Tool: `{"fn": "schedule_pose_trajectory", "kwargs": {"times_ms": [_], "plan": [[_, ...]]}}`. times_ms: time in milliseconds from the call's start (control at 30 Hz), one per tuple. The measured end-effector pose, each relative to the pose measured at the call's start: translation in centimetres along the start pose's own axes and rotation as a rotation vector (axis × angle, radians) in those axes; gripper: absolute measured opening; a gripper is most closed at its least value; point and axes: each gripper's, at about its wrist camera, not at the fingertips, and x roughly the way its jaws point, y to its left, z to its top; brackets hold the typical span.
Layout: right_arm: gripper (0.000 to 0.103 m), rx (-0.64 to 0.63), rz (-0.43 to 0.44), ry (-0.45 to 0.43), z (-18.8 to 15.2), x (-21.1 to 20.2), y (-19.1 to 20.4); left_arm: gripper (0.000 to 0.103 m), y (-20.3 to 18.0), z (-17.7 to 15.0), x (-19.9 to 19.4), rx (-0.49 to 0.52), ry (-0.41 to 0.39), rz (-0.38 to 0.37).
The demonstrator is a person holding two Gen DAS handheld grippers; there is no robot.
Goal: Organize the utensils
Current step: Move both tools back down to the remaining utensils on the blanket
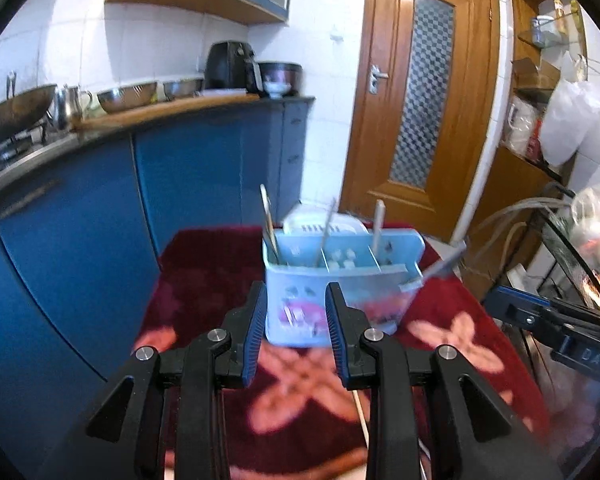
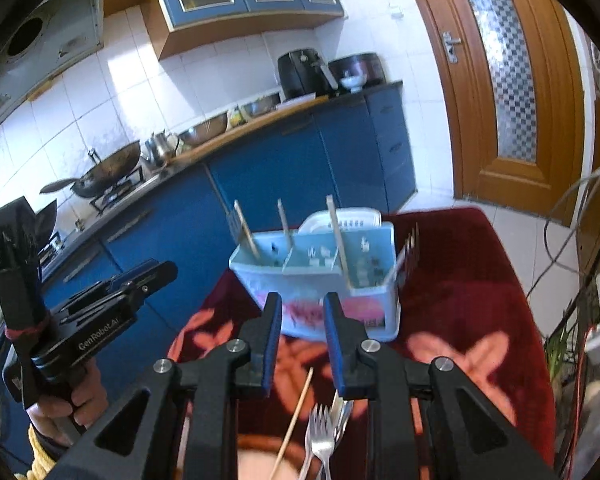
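Blue plastic utensil holder (image 1: pixel 340 276) stands on the red flowered cloth (image 1: pixel 440 312), with sticks and utensils poking up. The left gripper (image 1: pixel 296 332) and right gripper (image 2: pixel 302 340) have fingers spread a little, holding nothing. A fork (image 2: pixel 320 436) and chopstick (image 2: pixel 294 420) lie near.

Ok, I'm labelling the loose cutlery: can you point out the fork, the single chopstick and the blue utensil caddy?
fork (image 2: pixel 321 432): right wrist view, on its tines near the bottom edge.
chopstick (image 2: pixel 294 420): right wrist view, midway along the wooden stick.
utensil caddy (image 2: pixel 374 300): right wrist view, on its pale blue front wall.
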Motion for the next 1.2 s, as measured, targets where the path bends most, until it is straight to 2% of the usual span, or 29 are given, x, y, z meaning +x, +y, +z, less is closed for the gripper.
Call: {"fn": "schedule_pose_trajectory", "kwargs": {"times_ms": [200, 533, 700, 1200], "plan": [[0.024, -0.022, -0.035, 0.086, -3.3, 0.5, -0.5, 0.030, -1.1, -3.4, -0.1, 0.012, 0.071, -0.038], [0.024, -0.045, -0.062, 0.227, -8.0, 2.6, -1.5, 0.030, -1.6, -7.6, 3.1, -0.013, 0.212, -0.061], [0.024, -0.043, -0.047, 0.276, -9.9, 3.4, -1.7, 0.030, -1.6, -8.9, 3.7, 0.008, 0.229, -0.017], [0.024, -0.053, -0.025, 0.390, -13.6, 6.0, -1.5, 0.030, -0.5, -11.0, 5.3, -0.019, 0.283, 0.014]]}}
